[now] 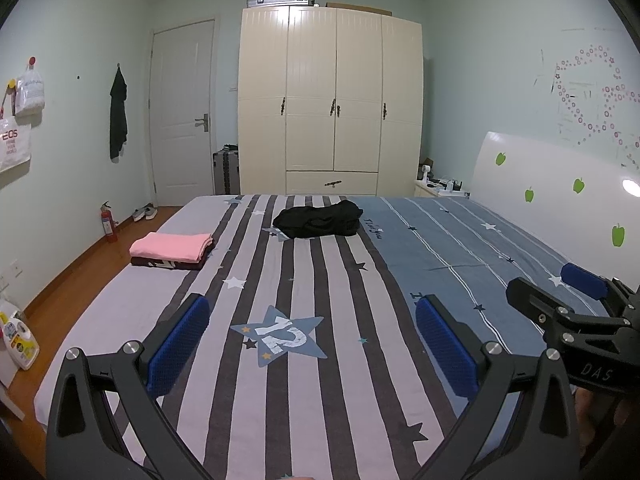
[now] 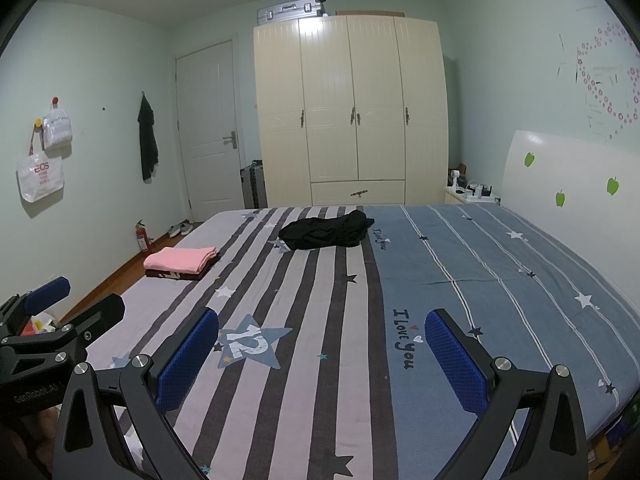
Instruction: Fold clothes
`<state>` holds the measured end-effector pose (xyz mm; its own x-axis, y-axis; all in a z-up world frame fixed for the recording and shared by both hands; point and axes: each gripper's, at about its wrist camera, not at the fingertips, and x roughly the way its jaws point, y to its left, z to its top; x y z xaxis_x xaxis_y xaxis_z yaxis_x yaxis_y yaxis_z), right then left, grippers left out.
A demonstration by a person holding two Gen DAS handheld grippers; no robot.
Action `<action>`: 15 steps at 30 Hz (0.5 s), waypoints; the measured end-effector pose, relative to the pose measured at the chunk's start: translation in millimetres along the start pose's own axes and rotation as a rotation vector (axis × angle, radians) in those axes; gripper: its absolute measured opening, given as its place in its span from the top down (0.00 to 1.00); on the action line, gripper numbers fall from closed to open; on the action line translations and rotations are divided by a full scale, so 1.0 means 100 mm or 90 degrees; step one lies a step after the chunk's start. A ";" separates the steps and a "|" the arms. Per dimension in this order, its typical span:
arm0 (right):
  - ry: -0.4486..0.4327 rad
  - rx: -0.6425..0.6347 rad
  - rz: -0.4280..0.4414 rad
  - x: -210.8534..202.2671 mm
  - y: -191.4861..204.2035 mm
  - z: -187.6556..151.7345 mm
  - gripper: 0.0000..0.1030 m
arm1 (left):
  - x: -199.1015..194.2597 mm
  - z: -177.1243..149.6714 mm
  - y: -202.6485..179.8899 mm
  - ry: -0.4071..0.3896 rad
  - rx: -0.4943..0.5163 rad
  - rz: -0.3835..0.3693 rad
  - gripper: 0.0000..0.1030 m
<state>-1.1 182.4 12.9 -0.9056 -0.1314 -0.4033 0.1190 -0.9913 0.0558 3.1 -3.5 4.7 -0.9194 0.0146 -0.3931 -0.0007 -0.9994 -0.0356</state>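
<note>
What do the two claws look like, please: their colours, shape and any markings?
Both claws are matte black with two angular fingers, each faced with a blue textured pad and joined by silver round bolts. The left claw shows white "GenRobot.AI" lettering in the right wrist view; the right claw shows "DAS" in the left wrist view.

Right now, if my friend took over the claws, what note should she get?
Left claw: open, holding nothing, above the near part of the bed.
Right claw: open, holding nothing, beside the left one.
Done: a pink cloth lies folded on top of a dark folded one, near the bed's left edge.
Left: a black garment sits crumpled at the far middle of the bed. Neither claw is near it. Probably reach for it next, spread it flat, fold it, and add it to the stack.
</note>
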 end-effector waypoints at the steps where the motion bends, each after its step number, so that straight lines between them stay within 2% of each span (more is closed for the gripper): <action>1: 0.000 0.000 0.000 0.00 0.00 0.00 0.01 | 0.00 0.00 0.00 0.000 0.000 0.000 0.01; 15: 0.002 0.001 -0.001 -0.03 0.00 -0.03 0.01 | 0.01 -0.02 -0.02 0.001 0.002 -0.004 0.01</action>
<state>2.3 183.1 11.3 -0.9046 -0.1306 -0.4057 0.1174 -0.9914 0.0572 2.7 -1.4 2.1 -0.9190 0.0202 -0.3938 -0.0072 -0.9994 -0.0344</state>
